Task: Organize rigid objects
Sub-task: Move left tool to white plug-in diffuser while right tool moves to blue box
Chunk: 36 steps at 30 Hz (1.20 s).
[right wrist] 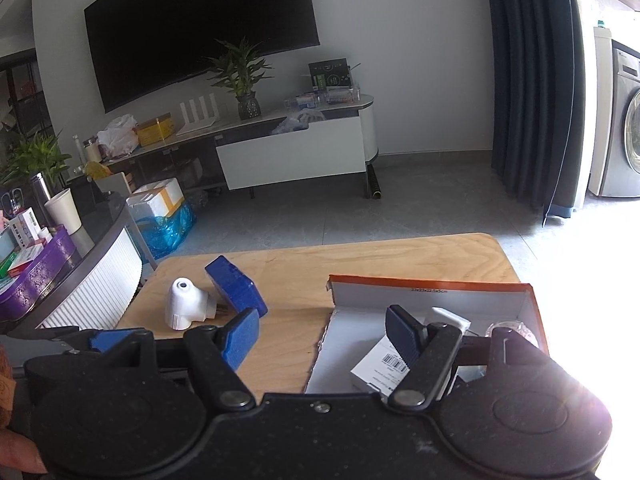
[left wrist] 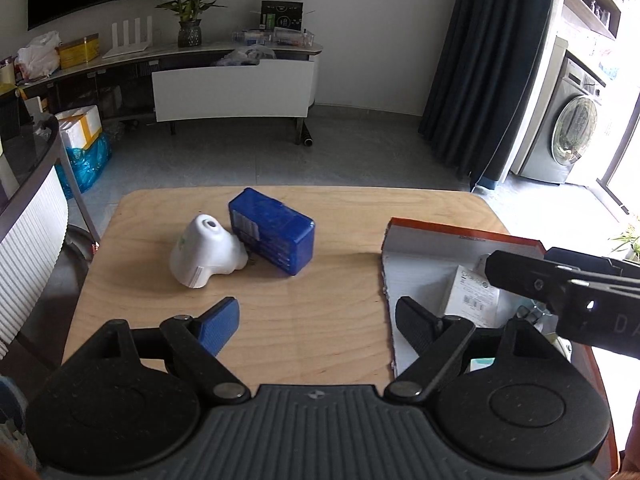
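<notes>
A blue rectangular case [left wrist: 273, 230] and a white plastic plug-shaped object [left wrist: 206, 251] lie touching on the wooden table [left wrist: 312, 320]; both also show in the right wrist view, the case [right wrist: 236, 290] and the white object [right wrist: 185, 305]. An orange-rimmed cardboard box [left wrist: 424, 264] at the right holds a white labelled carton [left wrist: 474, 294] and other small items. My left gripper [left wrist: 318, 320] is open and empty over the table's near middle. My right gripper [right wrist: 322, 332] is open and empty, with its right finger over the box [right wrist: 432, 288].
A dark side counter with a purple tray [right wrist: 36, 268] and a paper cup [right wrist: 64, 210] stands left of the table. Beyond are a grey floor, a TV cabinet [right wrist: 292, 156], dark curtains [right wrist: 528, 80] and a washing machine [left wrist: 568, 136].
</notes>
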Motion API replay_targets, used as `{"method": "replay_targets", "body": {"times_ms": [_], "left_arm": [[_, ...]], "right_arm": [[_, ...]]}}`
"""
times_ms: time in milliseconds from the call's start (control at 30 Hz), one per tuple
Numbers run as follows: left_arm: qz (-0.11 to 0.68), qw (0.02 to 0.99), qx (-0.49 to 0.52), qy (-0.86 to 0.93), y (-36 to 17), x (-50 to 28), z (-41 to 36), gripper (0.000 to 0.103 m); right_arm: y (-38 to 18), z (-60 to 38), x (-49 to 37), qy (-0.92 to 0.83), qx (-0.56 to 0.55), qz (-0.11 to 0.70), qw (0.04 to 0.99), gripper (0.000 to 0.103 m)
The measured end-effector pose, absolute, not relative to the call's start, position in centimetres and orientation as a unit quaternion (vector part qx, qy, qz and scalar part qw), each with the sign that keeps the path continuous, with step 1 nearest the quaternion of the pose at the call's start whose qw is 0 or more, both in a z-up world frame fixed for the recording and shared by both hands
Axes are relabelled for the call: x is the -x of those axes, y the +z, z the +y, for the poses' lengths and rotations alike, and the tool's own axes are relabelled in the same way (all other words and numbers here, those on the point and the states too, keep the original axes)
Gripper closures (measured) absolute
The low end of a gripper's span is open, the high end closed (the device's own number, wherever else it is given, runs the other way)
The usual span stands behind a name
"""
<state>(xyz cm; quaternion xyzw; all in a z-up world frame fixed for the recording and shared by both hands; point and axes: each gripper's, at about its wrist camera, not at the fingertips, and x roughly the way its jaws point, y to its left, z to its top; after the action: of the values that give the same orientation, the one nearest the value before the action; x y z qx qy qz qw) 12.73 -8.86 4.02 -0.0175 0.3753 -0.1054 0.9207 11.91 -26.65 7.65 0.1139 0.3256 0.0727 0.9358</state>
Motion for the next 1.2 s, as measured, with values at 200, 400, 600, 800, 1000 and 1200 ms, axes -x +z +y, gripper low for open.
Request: {"method": "replay_targets", "body": {"times_ms": [200, 400, 600, 800, 1000, 1200], "left_arm": [[0.377, 0.922, 0.023, -0.089, 3.8, -13.2, -6.8, 0.016], [0.377, 0.922, 0.033, -0.082, 3.4, -13.8, -5.6, 0.016], [0.380, 0.921, 0.030, -0.077, 2.1, -14.5, -4.3, 0.014], [0.365, 0.927, 0.008, -0.081, 0.2, -16.8, -2.5, 0.007], [0.348, 0.926, -0.065, -0.128, -2.3, -20.1, -2.2, 0.004], [0.332, 0.920, -0.115, -0.172, -4.0, -22.8, -2.2, 0.004]], "right_arm": [[7.1, -24.2, -12.7, 0.093, -0.104, 0.336, 0.931, 0.020], [6.9, -22.4, -13.3, 0.109, -0.093, 0.342, 0.929, 0.020], [6.7, -21.2, -13.8, 0.122, -0.081, 0.344, 0.927, 0.020], [6.2, -21.2, -14.1, 0.126, -0.080, 0.347, 0.926, 0.020], [5.6, -21.7, -14.9, 0.125, -0.080, 0.352, 0.924, 0.020], [5.3, -22.2, -16.1, 0.126, -0.079, 0.353, 0.924, 0.020]]}}
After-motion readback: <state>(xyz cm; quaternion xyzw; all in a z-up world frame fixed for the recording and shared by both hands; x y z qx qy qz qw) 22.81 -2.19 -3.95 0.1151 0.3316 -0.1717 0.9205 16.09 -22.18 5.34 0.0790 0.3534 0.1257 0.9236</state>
